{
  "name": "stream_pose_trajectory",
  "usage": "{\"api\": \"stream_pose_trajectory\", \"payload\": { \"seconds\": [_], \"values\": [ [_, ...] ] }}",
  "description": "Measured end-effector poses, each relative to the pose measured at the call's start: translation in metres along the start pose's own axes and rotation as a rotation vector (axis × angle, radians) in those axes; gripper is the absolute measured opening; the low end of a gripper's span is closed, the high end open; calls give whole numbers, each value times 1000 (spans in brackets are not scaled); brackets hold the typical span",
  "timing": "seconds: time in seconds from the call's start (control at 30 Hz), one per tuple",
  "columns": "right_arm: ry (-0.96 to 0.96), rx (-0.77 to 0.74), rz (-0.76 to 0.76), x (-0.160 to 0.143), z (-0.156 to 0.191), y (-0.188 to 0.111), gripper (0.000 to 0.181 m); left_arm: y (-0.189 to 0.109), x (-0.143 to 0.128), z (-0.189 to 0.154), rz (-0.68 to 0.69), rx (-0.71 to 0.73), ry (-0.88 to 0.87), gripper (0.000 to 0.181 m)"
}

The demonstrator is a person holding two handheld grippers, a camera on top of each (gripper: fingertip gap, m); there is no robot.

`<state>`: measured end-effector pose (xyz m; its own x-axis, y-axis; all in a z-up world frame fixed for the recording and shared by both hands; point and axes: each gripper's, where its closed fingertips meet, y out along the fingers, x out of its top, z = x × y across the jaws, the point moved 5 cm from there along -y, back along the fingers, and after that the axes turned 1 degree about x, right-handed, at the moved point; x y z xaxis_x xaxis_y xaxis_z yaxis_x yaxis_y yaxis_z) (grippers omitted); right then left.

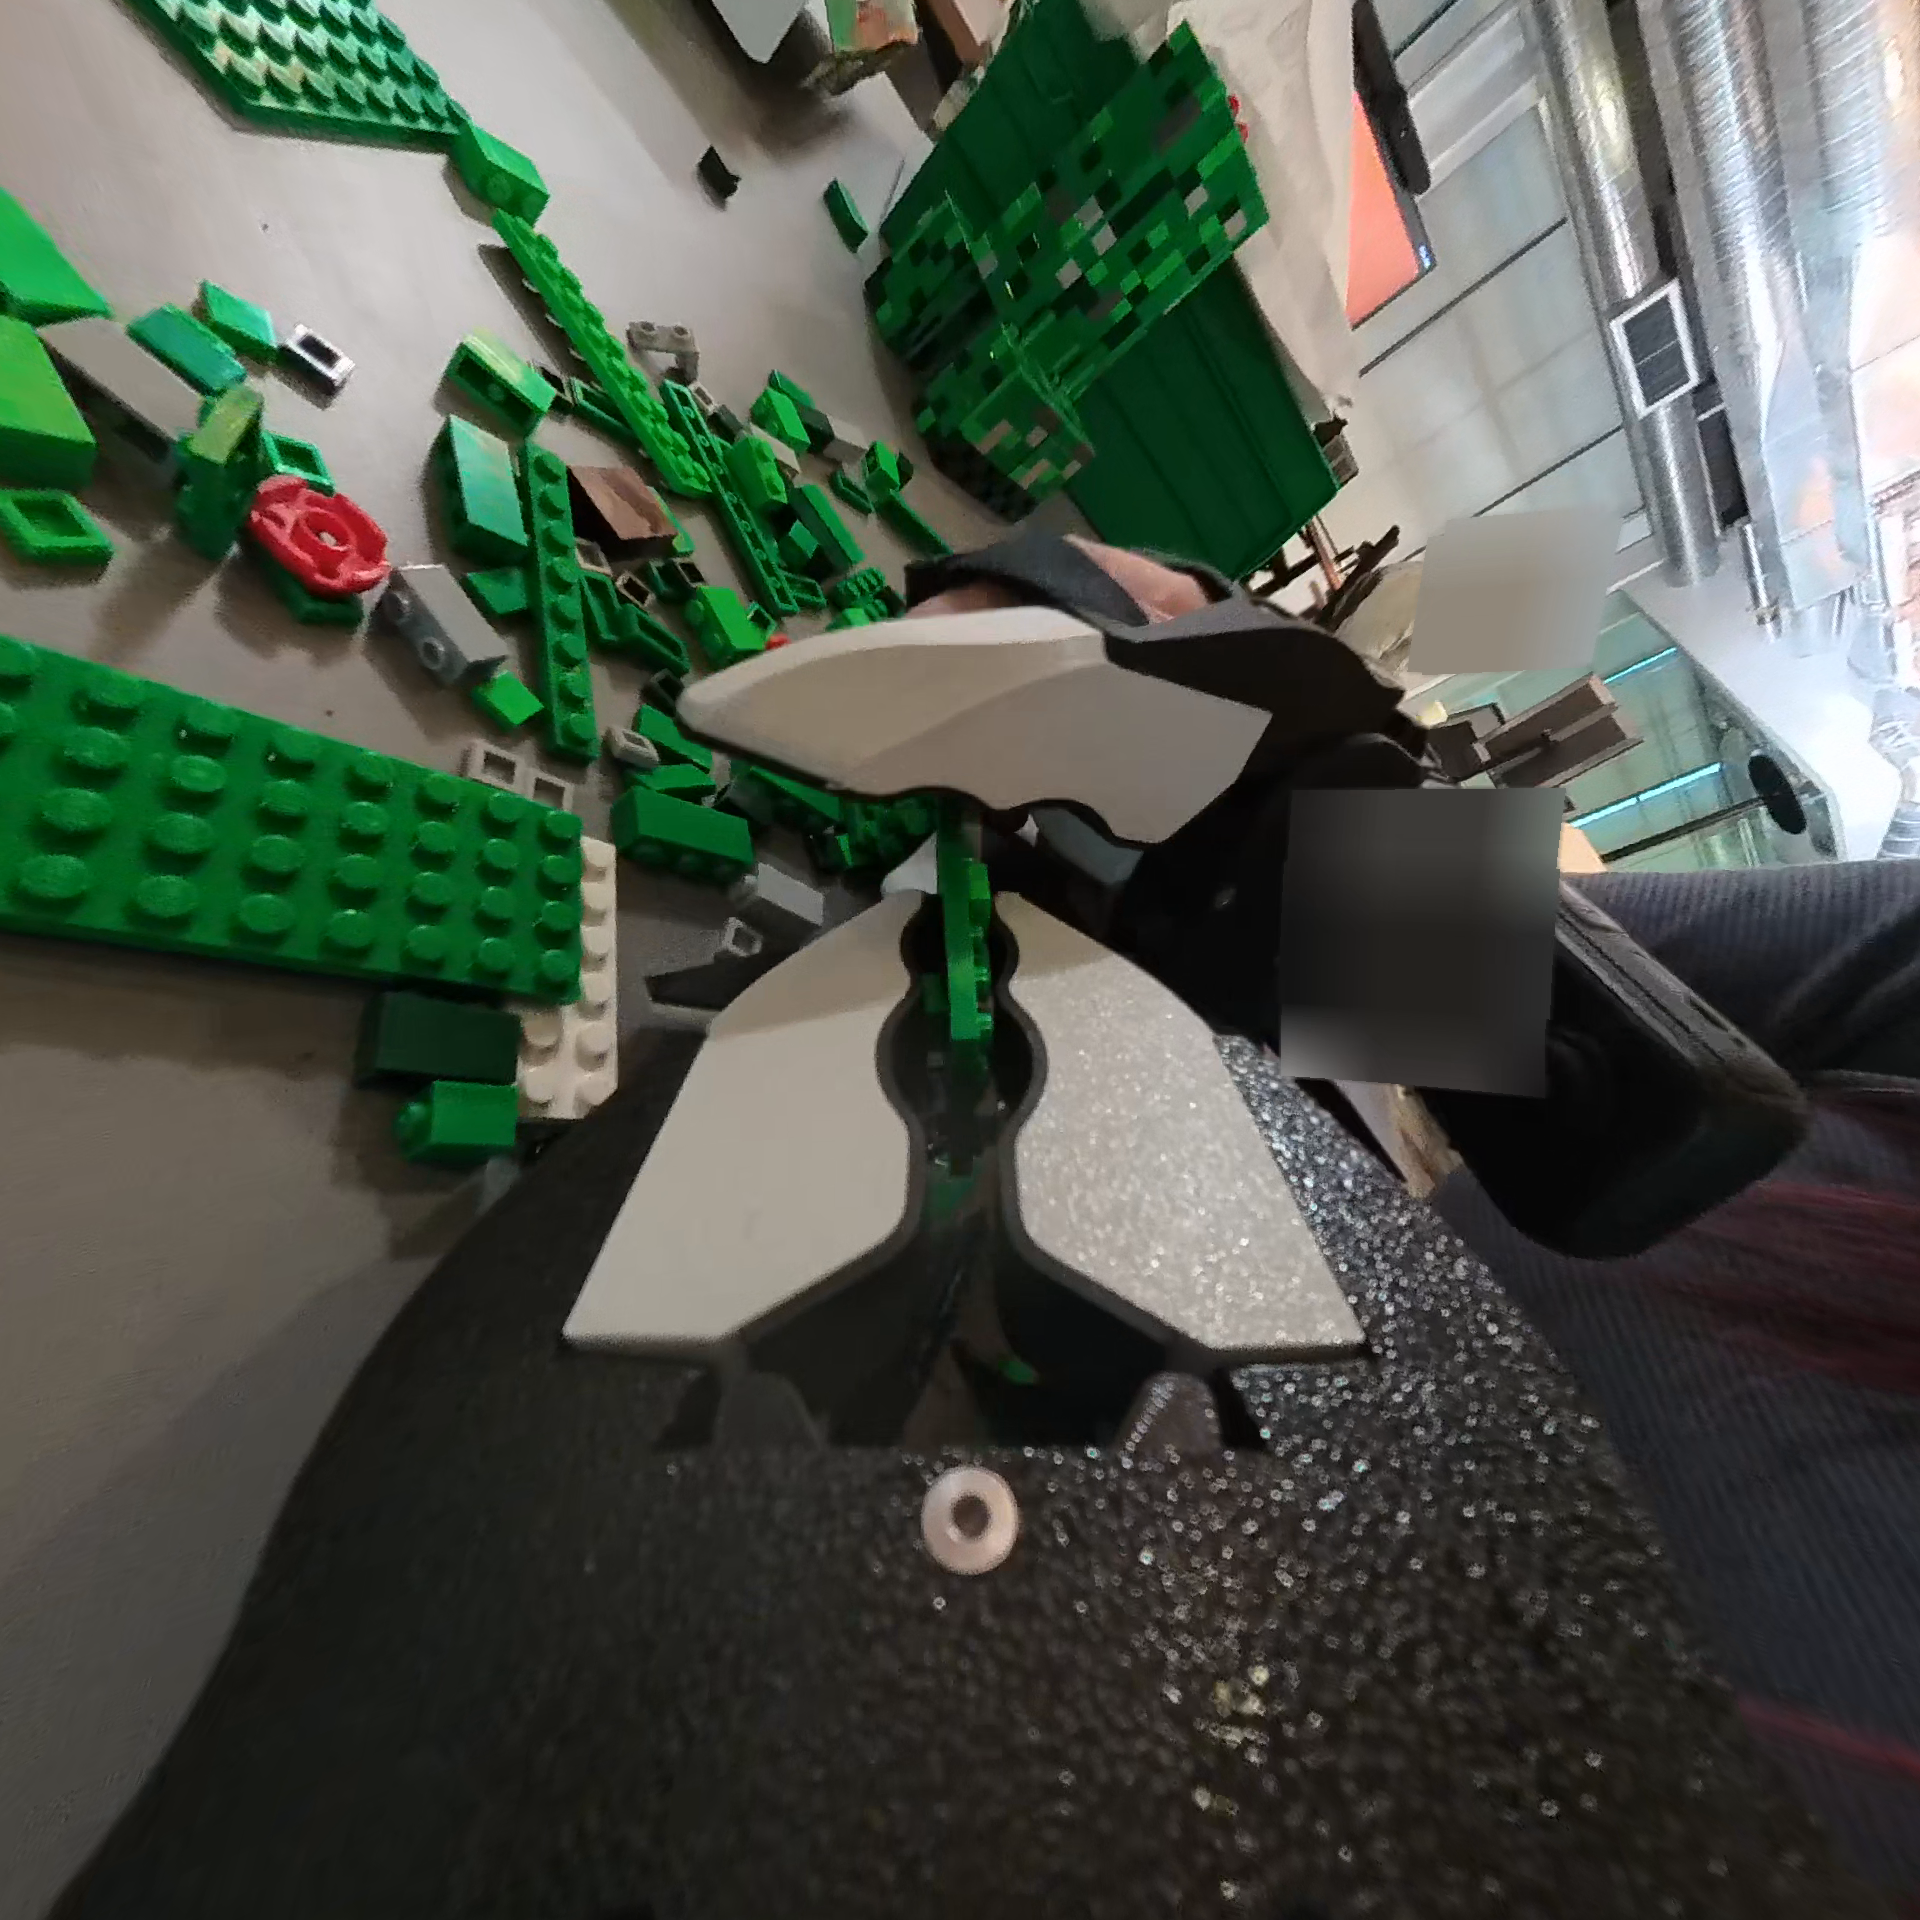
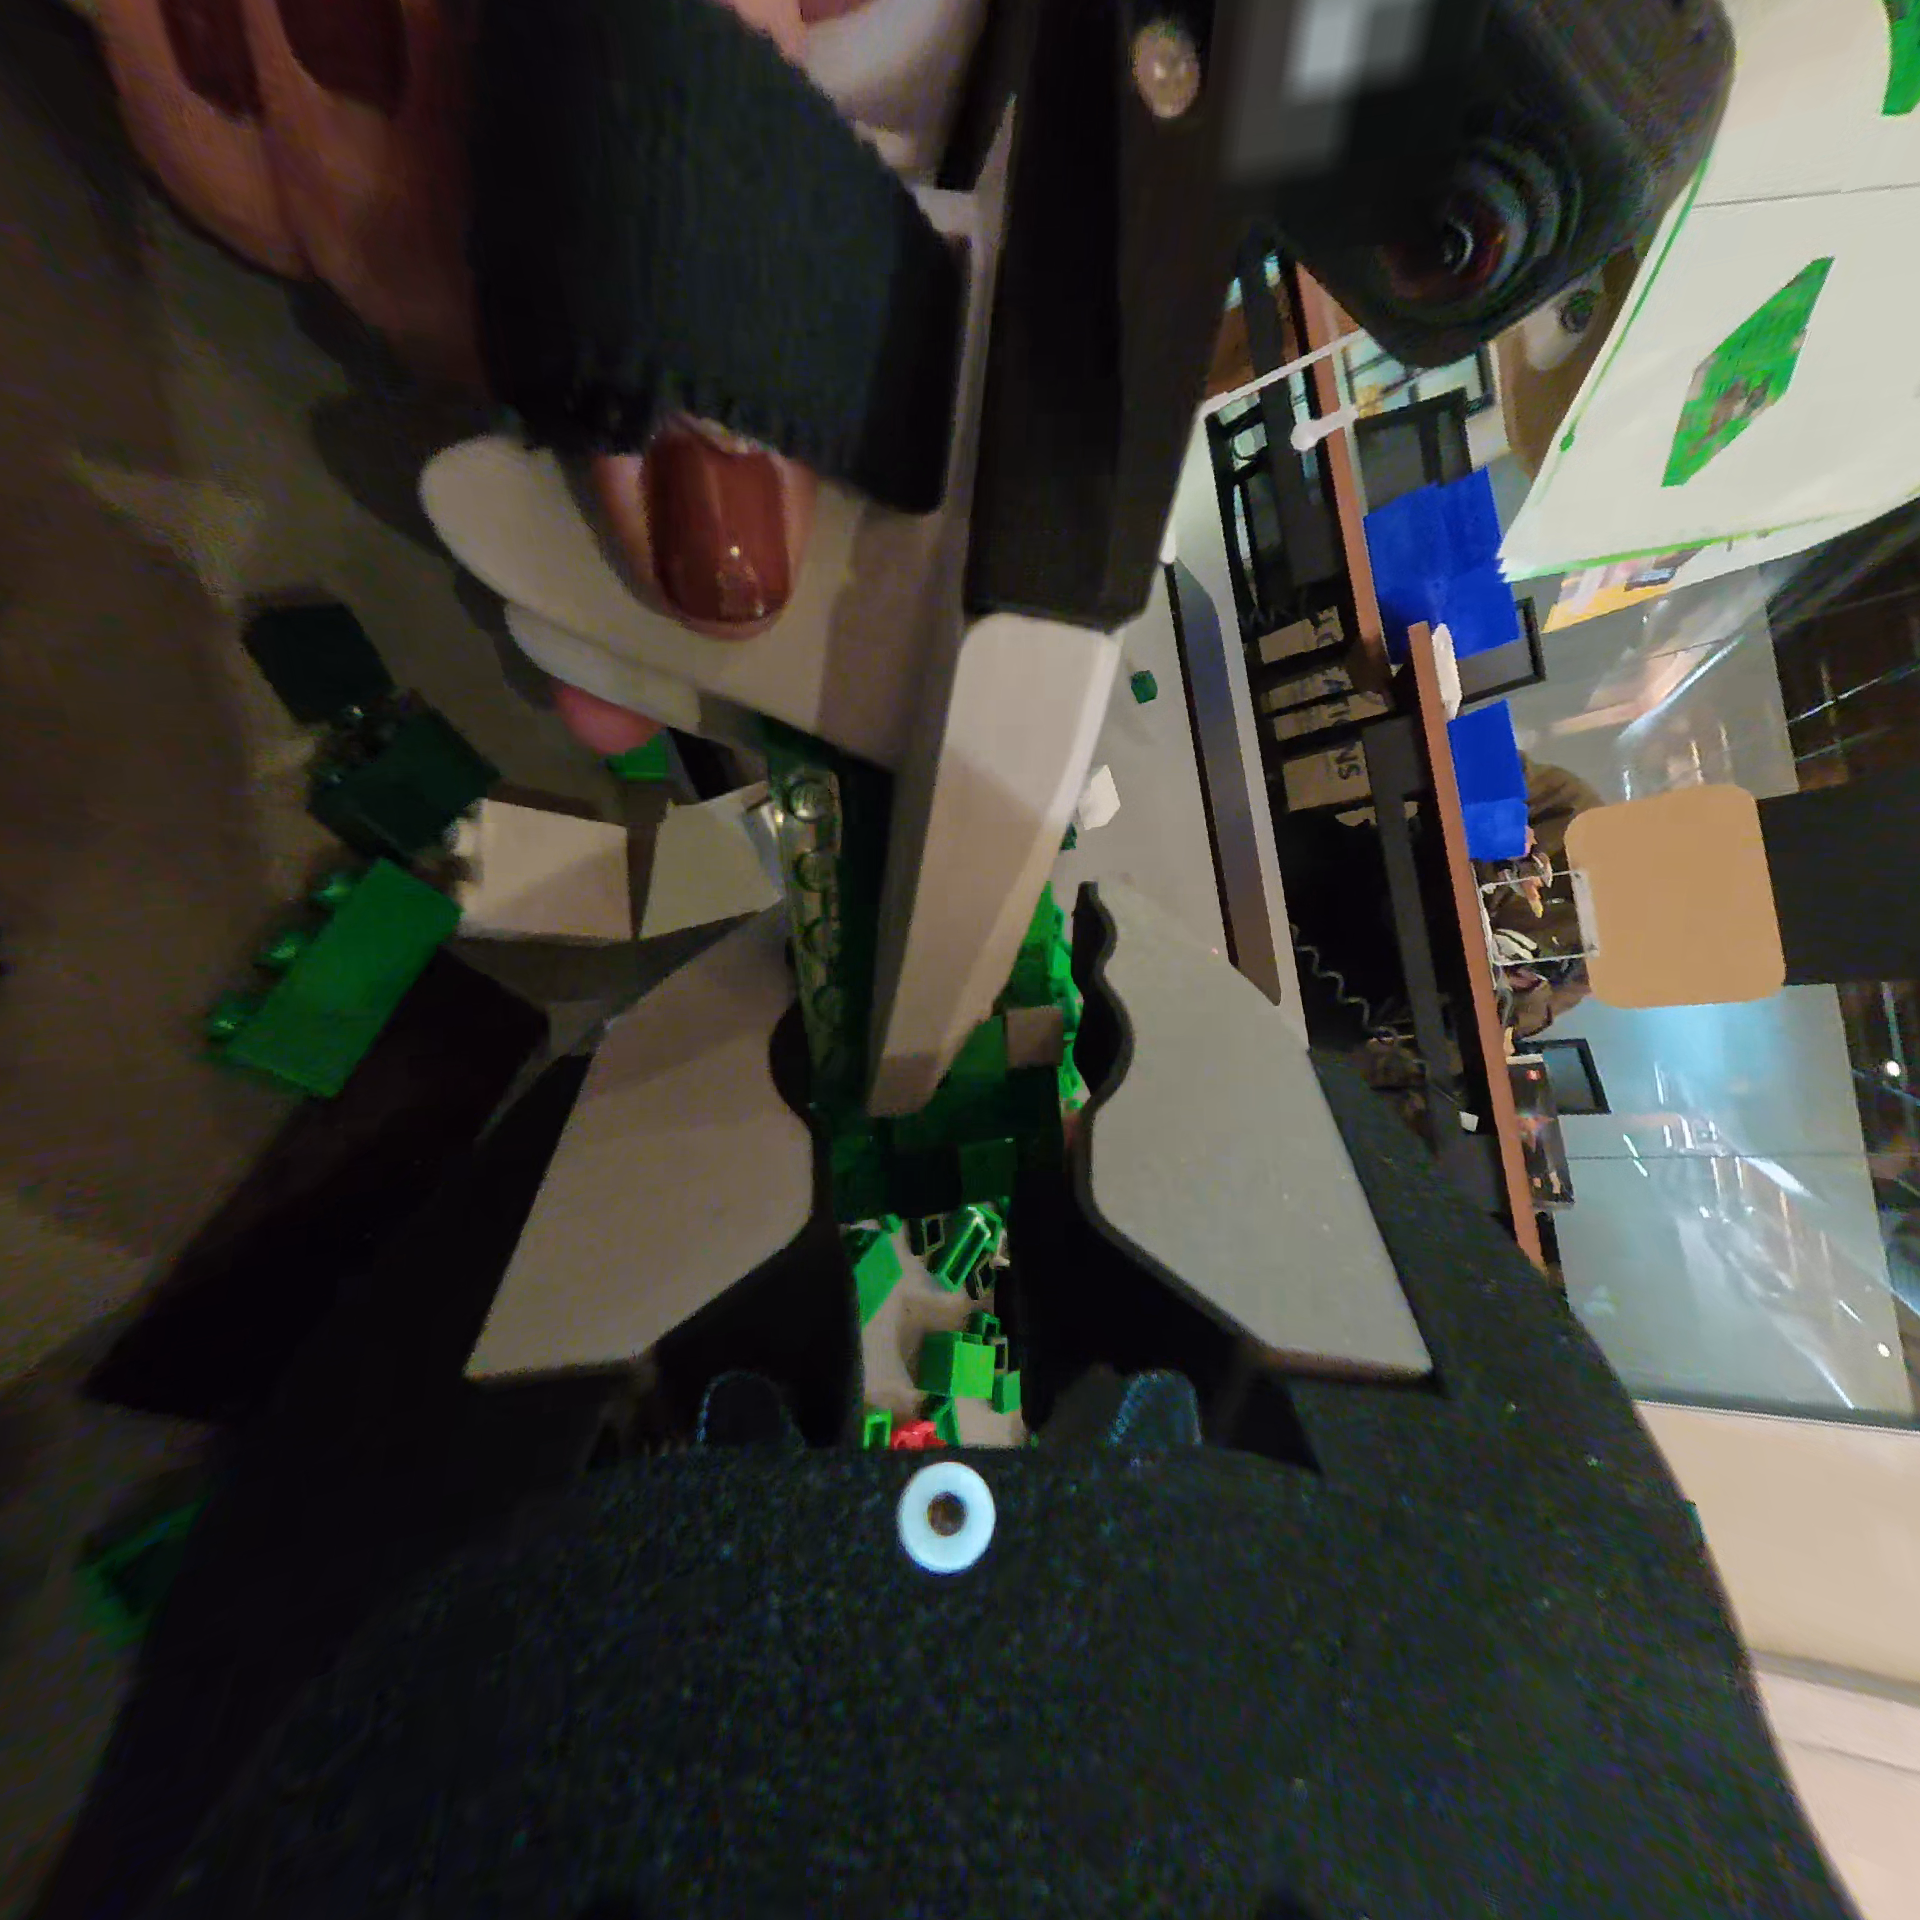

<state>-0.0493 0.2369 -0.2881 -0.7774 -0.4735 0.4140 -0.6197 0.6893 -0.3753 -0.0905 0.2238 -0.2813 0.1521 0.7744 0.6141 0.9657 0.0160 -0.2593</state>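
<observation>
The left claw (image 1: 956, 925) is pinched almost shut on a thin green studded plastic plate (image 1: 961, 997), held edge-on between its grey fingers so that the plate's far end sticks out past the fingertips. That end runs up to the right claw (image 2: 935, 925), which crosses in front of the left one and shows in the left wrist view as a single grey finger seen side-on.

In its own view the right claw is partly open, with a clear gap between its jaws. The green plate lies along the inner face of one of its fingers, and a grey finger of the left claw reaches down into the same gap. I cannot tell whether the other right finger touches the plate at all.

A hand in a black fingerless knit glove (image 2: 675, 260) grips the left tool just above, its thumb pressed on the grey trigger.

Both claws hang over a grey tabletop (image 1: 208, 1195). A wide green studded baseplate (image 1: 260, 831) lies near the left claw, with a small white studded plate (image 1: 592, 987) touching its end. Farther off are a scatter of loose green bricks (image 1: 623, 468), a red round wheel-like piece (image 1: 317, 535) and a large panel tiled in mixed greens (image 1: 1070, 260).
</observation>
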Motion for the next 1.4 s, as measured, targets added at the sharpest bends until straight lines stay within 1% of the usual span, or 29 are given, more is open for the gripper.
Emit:
{"api": "stream_pose_trajectory", "payload": {
  "seconds": [0.07,0.13,0.27,0.43,0.47,0.5,0.53,0.6,0.7,0.77,0.83,0.87,0.93,1.0,1.07,1.17,1.3,1.4],
  "values": [
    [6,8,15,-1,1,1,44,0,0,-1,4,-1,8,7],
    [5,5,24,-3,0,1,38,-1,0,-1,-4,-16,0,7],
    [-81,-52,62,-3,-3,2,36,-2,1,0,-15,-33,-35,8],
    [-214,-182,112,0,-9,4,37,-4,6,2,-61,-62,-105,9],
    [-316,-262,124,3,-12,2,34,-6,8,3,-87,-80,-155,8],
    [-386,-315,143,5,-13,2,32,-8,10,4,-116,-137,-221,8],
    [-380,-323,151,4,-14,2,30,-11,11,5,-130,-157,-247,7],
    [-268,-261,114,3,-12,2,28,-12,10,5,-127,-156,-244,7],
    [-254,-241,113,0,-9,3,28,-9,9,5,-122,-113,-198,7],
    [-211,-194,96,-1,-7,3,34,-8,8,6,-116,-78,-171,6],
    [-139,-143,102,-3,-6,4,41,-6,6,4,-90,-80,-148,6],
    [-124,-130,120,-6,-6,4,37,-5,5,2,-81,-80,-133,6],
    [-110,-121,109,-7,-7,3,36,-3,4,1,-72,-73,-107,7],
    [-101,-135,125,-11,-11,1,35,-4,4,-2,-67,-101,-86,15],
    [-84,-147,130,-15,-16,0,34,-5,5,0,-65,-88,-94,23],
    [-55,-134,119,-17,-17,-2,34,-9,8,3,-84,-53,-63,15],
    [-35,-123,97,-16,-16,-2,36,-9,8,1,-87,-50,-44,6],
    [23,-81,63,-9,-15,-3,52,-9,10,3,-99,-17,-46,6]
  ]
}}
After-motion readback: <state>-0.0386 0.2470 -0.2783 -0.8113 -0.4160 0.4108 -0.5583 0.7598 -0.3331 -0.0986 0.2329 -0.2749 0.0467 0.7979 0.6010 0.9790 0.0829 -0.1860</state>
